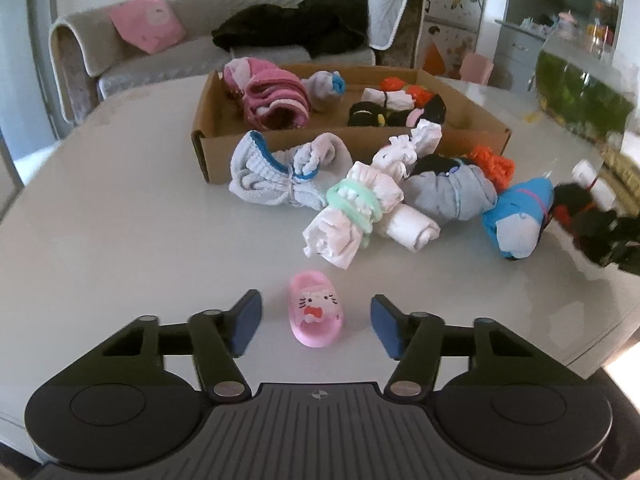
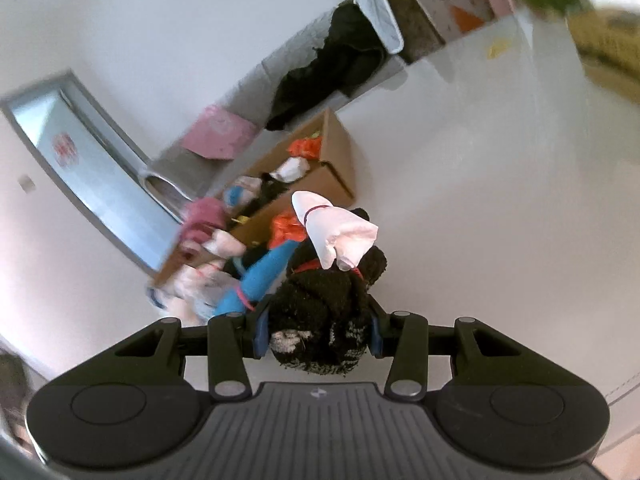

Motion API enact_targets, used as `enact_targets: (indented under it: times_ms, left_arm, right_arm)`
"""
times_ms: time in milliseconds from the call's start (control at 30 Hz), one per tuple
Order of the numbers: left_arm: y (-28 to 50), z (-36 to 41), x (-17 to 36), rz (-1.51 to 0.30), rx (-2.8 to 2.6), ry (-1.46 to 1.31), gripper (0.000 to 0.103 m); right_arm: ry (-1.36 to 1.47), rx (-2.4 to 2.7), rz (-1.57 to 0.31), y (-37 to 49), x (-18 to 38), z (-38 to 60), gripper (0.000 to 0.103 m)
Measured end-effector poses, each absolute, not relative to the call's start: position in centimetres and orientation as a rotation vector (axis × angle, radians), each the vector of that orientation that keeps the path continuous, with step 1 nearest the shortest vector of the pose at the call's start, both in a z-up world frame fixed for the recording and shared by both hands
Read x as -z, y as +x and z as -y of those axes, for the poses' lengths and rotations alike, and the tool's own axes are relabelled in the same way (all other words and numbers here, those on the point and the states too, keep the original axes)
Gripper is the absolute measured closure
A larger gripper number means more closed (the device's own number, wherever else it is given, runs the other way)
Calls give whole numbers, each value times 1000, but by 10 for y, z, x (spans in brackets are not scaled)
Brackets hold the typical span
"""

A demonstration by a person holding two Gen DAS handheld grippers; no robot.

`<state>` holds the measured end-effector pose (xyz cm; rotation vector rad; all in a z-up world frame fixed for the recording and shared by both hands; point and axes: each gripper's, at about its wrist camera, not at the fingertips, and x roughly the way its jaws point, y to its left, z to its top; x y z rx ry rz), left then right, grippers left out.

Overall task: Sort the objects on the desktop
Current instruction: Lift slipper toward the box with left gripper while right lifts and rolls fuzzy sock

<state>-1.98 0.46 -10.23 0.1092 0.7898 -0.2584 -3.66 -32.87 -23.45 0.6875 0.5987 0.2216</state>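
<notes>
On the table (image 1: 100, 240), btwn your left gripper's (image 1: 316, 322) spread fingers, lay a pink toy slipper (image 1: 317, 309), untouched. Your right gripper (image 2: 316, 330) pinched a black sock bundle (image 2: 324, 312) w/ white sock (image 2: 336, 232), near the cardboard box (image 2: 340, 160).

My count: 1 cardboard box (image 1: 256, 148); 1 pink toy slipper (image 1: 317, 314); 5 sock bundles on table; 1 black bundle (image 2: 320, 312) in my right jaws.
</notes>
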Motion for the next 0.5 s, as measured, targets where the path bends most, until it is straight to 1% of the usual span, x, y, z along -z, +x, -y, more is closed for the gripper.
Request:
enact_targets:
  times_ms: [33,67,100,367,500]
  left_arm:
    - [-21,-3,102,-783,262,116,50]
    - [-22,-1,101,-784,271,115,65]
    - [-22,-1,101,-788,272,114,66]
    - [-22,-8,95,-809,268,63,67]
    - [-21,-8,92,-799,265,61,67]
  right_arm:
    - [729,-236,-598,-36,237,331,62]
    - [778,-252,-596,-36,240,334,62]
    - [826,-266,-593,-36,243,336,62]
    - [1150,-401,-555,-36,258,352,62]
    - [1122,-348,-577,-35,260,353,62]
